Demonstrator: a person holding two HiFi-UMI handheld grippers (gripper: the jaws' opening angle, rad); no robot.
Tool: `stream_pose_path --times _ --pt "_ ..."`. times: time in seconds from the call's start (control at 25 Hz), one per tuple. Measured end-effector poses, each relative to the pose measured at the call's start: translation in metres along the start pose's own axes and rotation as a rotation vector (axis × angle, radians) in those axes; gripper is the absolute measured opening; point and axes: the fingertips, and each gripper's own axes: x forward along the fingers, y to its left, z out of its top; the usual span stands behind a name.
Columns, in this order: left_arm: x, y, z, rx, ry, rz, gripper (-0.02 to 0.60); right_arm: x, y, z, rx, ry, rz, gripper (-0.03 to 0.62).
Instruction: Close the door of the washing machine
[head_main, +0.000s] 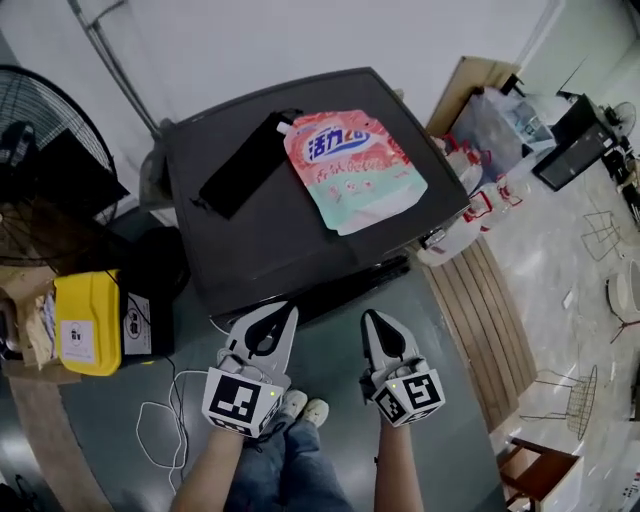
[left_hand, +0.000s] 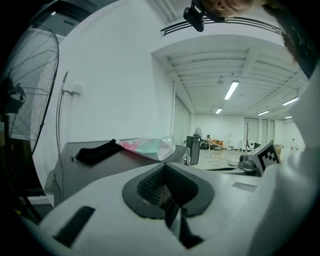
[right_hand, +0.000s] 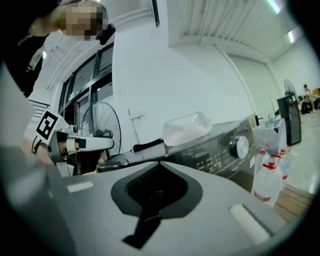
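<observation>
Washing machine (head_main: 262, 255) just beyond right gripper (head_main: 373, 320)

The left gripper (head_main: 288, 312) and the right gripper (head_main: 370, 318) share one build. Each has a smooth white shell that narrows to a point, with a dark grey, teardrop-shaped hollow set into it whose inner walls are ribbed. At the back of each sits a white cube printed with black square markers: the left cube (head_main: 240, 400) and the right cube (head_main: 410, 393), which has a small green light near its top. The person wears blue jeans (head_main: 290, 470) and pale shoes (head_main: 305, 408).
</observation>
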Motion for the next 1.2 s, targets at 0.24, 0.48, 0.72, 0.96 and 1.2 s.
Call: stream_pose_path --times 0.24,0.48,0.72,0.96,1.2 --pt "-0.003 -0.023 0.081 0.064 -0.103 -0.015 0.008 -0.048 -0.005 0.093 -0.074 -0.133 -0.069 0.012" --pt "-0.011 -0.046 0.148 0.117 -0.194 -0.031 0.008 -0.100 -0.006 0.170 -0.139 -0.264 -0.152 0.012" --pt "-0.017 -0.053 0.192 0.157 -0.268 -0.022 0.008 -0.138 -0.008 0.222 -0.191 -0.364 -0.217 0.012" --pt "-0.028 -0.061 0.202 0.195 -0.292 -0.020 0.008 -0.171 -0.005 0.245 -0.232 -0.420 -0.287 0.012" --pt "-0.032 -0.059 0.195 0.202 -0.288 -0.031 0.008 -0.178 -0.004 0.239 -0.231 -0.419 -0.343 0.012"
